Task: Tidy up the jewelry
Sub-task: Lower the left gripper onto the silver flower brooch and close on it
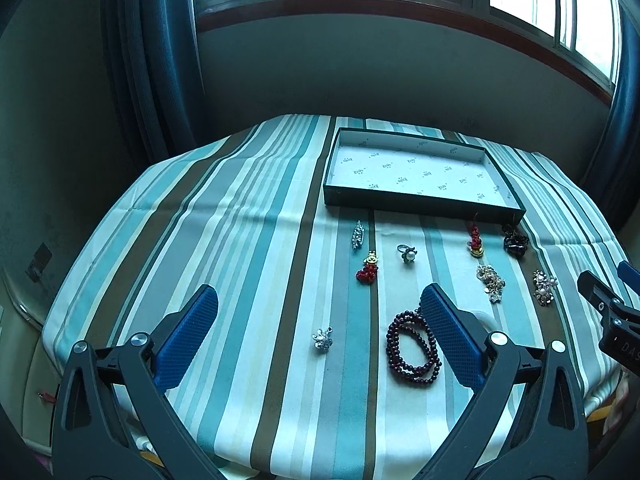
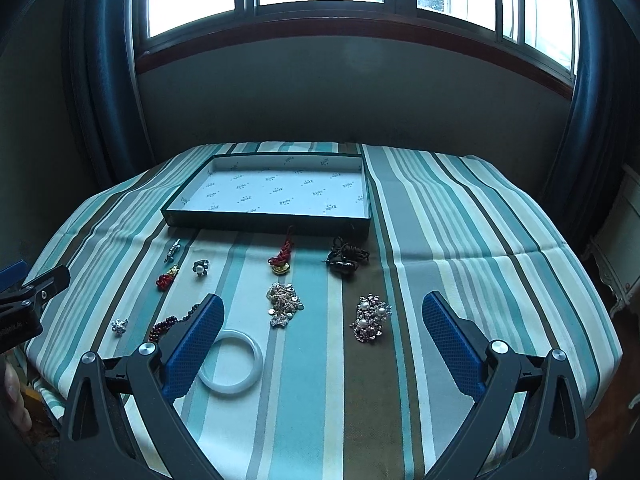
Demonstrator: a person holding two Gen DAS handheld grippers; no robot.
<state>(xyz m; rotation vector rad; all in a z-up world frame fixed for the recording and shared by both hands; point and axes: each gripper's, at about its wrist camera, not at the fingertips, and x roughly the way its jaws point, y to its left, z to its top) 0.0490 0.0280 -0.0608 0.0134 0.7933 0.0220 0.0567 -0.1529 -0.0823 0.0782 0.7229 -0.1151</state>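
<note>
A round table under a teal, brown and cream striped cloth [image 2: 460, 216] carries a shallow dark-green rectangular tray with a white printed lining [image 2: 264, 222], which holds nothing. The jewelry lies on the cloth nearer the grippers: a dark-red beaded bracelet [image 1: 412, 350], a white jade-like bangle [image 2: 232, 364], a pearl-and-crystal cluster [image 2: 370, 318]. The left gripper [image 1: 318, 312] and the right gripper [image 2: 322, 316] both hover above it with fingers spread wide, holding nothing.

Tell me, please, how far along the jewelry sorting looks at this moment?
Nothing looks done: the tray holds no jewelry. Nothing is in hand; the left gripper and right gripper are both open and empty. Everything remains on the cloth, including the white bangle, bead bracelet and pearl ring.
</note>
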